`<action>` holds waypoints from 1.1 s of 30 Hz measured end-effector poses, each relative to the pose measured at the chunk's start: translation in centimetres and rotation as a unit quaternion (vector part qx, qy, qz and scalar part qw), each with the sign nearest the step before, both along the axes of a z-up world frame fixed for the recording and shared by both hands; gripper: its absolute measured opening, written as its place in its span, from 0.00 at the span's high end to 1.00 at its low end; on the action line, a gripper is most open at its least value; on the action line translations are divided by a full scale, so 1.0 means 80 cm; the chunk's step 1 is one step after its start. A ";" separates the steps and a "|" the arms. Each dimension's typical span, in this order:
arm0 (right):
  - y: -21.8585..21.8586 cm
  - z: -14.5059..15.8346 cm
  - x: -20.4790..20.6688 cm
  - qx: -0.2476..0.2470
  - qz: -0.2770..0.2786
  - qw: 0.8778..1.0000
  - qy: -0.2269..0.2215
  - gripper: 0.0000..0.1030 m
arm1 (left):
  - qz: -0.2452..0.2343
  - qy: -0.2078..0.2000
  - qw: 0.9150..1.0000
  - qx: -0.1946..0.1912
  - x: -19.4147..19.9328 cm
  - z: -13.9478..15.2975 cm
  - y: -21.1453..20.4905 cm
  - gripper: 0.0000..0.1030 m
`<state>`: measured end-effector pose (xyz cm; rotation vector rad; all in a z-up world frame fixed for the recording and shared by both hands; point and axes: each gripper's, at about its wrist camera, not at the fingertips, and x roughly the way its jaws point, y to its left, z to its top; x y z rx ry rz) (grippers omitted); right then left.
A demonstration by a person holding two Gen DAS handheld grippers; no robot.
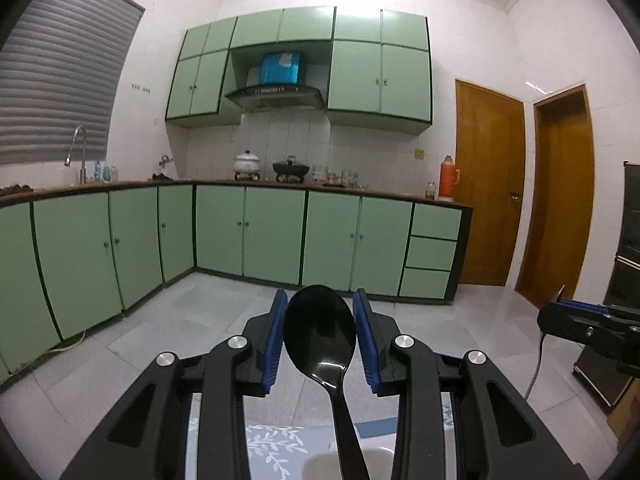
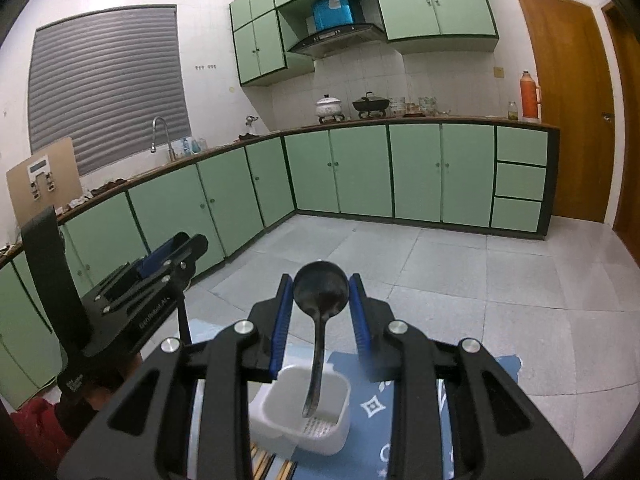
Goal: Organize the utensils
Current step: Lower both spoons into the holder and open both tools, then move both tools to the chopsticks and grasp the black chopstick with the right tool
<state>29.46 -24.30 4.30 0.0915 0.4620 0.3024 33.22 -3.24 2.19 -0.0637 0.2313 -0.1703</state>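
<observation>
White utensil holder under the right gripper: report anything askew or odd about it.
The white plastic utensil holder stands upright on the blue patterned cloth, but the dark metal ladle is not seated: its handle tip hangs just inside the holder while its bowl sits up between the right gripper fingers. No spill or damage shows.

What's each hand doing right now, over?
Left tool shut on glossy black plastic spoon. Right tool shut on dark metal ladle, handle over white plastic holder. Nothing in the way.
</observation>
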 end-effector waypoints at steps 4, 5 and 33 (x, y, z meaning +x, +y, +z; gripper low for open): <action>0.012 -0.030 0.020 -0.005 0.000 1.000 0.021 0.74 | -0.004 0.011 1.000 0.004 0.009 -0.023 -0.001 0.68; 0.014 -0.039 0.024 -0.007 -0.001 1.000 0.027 0.74 | -0.004 0.015 1.000 0.006 0.010 -0.028 -0.001 0.68; 0.006 -0.136 -0.183 -0.014 -0.035 0.993 0.111 0.41 | -0.010 0.167 0.985 0.048 -0.183 -0.100 0.042 0.40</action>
